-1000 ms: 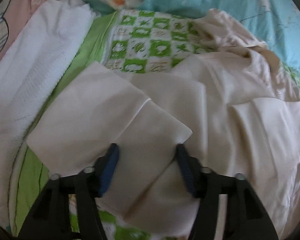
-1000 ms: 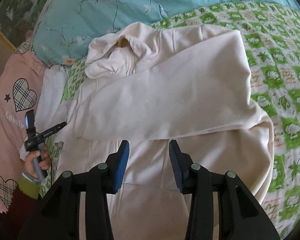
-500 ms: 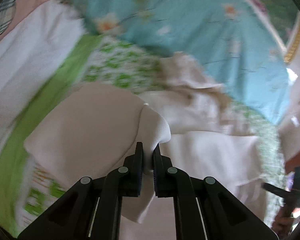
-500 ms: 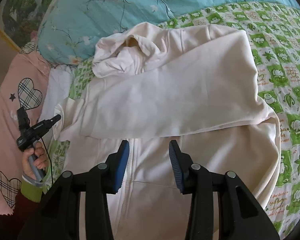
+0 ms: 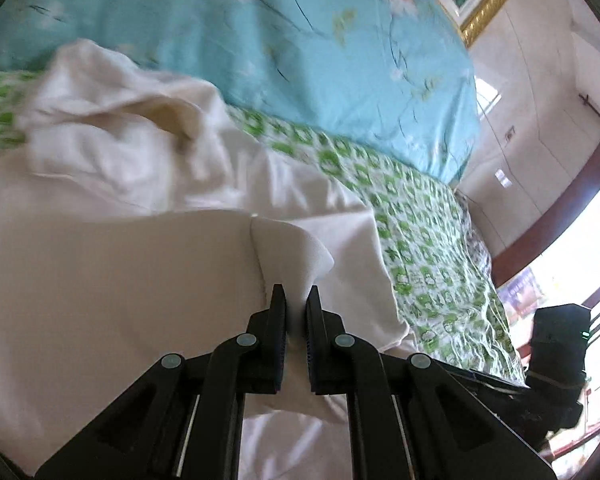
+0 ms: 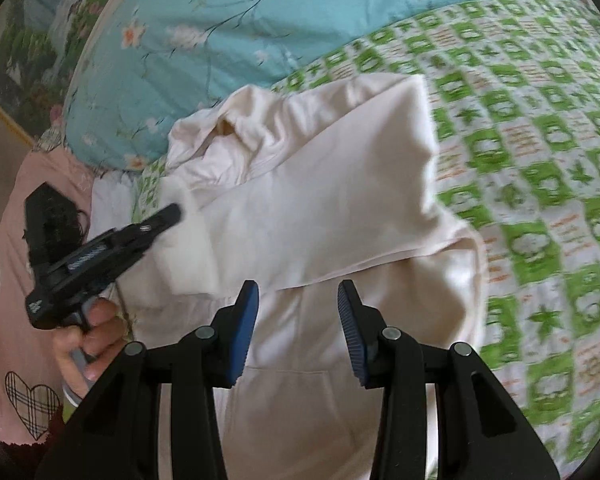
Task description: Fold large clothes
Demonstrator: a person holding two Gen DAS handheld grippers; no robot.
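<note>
I see cream hoodie (image 6: 320,208) ahead of my jaws; green-white checked sheet (image 6: 540,140) right of them; turquoise floral pillow (image 6: 220,20) beyond; pink heart-print cloth (image 6: 8,280) left.

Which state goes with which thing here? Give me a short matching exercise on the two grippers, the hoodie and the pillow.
Things:
1. left gripper
2. right gripper
3. hoodie
4. pillow

States:
A. blue with flowers
B. open, holding nothing
C. shut on a sleeve cuff
D. cream, lying on the green checked bedspread

Pairs: 1-C, 2-B, 3-D, 4-A
</note>
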